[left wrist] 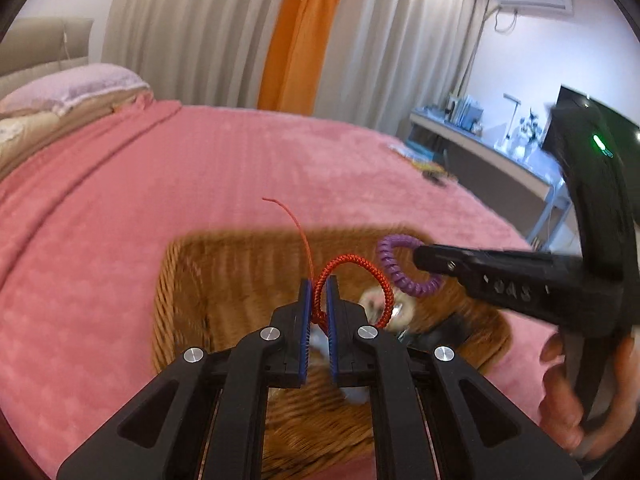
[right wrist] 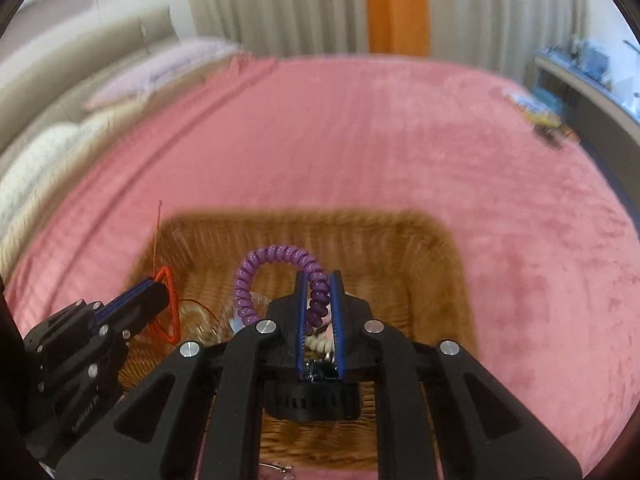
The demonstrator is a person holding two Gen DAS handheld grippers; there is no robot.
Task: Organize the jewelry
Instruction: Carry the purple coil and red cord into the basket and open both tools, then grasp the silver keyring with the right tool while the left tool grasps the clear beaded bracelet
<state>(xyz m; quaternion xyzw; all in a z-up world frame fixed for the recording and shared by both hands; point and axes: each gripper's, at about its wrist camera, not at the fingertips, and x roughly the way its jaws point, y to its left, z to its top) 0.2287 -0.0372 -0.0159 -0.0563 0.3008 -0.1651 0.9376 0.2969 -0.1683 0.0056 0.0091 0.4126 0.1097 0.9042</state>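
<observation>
Pink bed [left wrist: 200, 184]: wicker basket [left wrist: 184, 280] w/ both grippers hovering over it, left gripper [left wrist: 319, 292] pinching red cord bracelet [left wrist: 352, 276], right gripper [right wrist: 319, 292] pinching purple coil bracelet [right wrist: 276, 264]; lower well inside the rim before letting go.

I see my left gripper [left wrist: 319, 284], black with blue finger pads, pinching a red braided cord bracelet [left wrist: 352, 276]. My right gripper [right wrist: 319, 280] is the same black and blue, clamped on a purple coiled bracelet [right wrist: 276, 276]. Both hang over a tan-brown woven basket [left wrist: 240, 268] with a ribbed wicker pattern. Around the basket I see a pink bedspread [left wrist: 200, 168] with a faint ribbed texture. Beyond the bedspread hang beige pleated curtains [left wrist: 180, 32] with one orange panel [left wrist: 296, 40] between them. Left of the curtains lies a pale lilac pillow [left wrist: 80, 84].
</observation>
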